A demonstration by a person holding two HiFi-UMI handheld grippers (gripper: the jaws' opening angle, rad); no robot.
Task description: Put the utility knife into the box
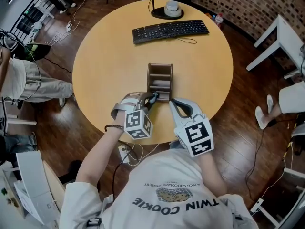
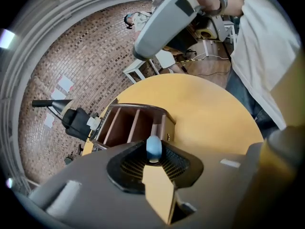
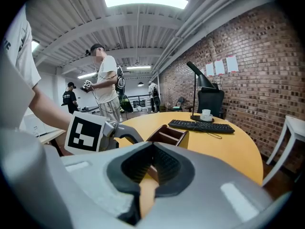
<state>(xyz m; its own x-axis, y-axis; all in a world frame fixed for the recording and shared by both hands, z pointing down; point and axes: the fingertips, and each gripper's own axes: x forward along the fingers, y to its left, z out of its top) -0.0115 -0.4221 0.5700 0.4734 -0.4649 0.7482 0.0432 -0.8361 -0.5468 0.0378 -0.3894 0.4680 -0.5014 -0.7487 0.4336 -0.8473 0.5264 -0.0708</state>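
Note:
A brown box (image 1: pixel 159 81) with open compartments stands in the middle of the round table (image 1: pixel 105 61). My left gripper (image 1: pixel 149 99) sits just left of the box's near end, shut on the utility knife (image 1: pixel 152 98). Only the knife's rounded blue end (image 2: pixel 153 147) shows between the jaws, close above the box's (image 2: pixel 128 123) near wall. My right gripper (image 1: pixel 174 104) hovers at the box's near right corner, its jaws together with nothing between them. In the right gripper view (image 3: pixel 150 168) the box (image 3: pixel 169 135) lies straight ahead.
A black keyboard (image 1: pixel 170 30) and a cup (image 1: pixel 171 7) on a dark lamp base lie at the table's far side. White furniture (image 1: pixel 281 37) stands to the right. People stand off to the left (image 1: pixel 19 80).

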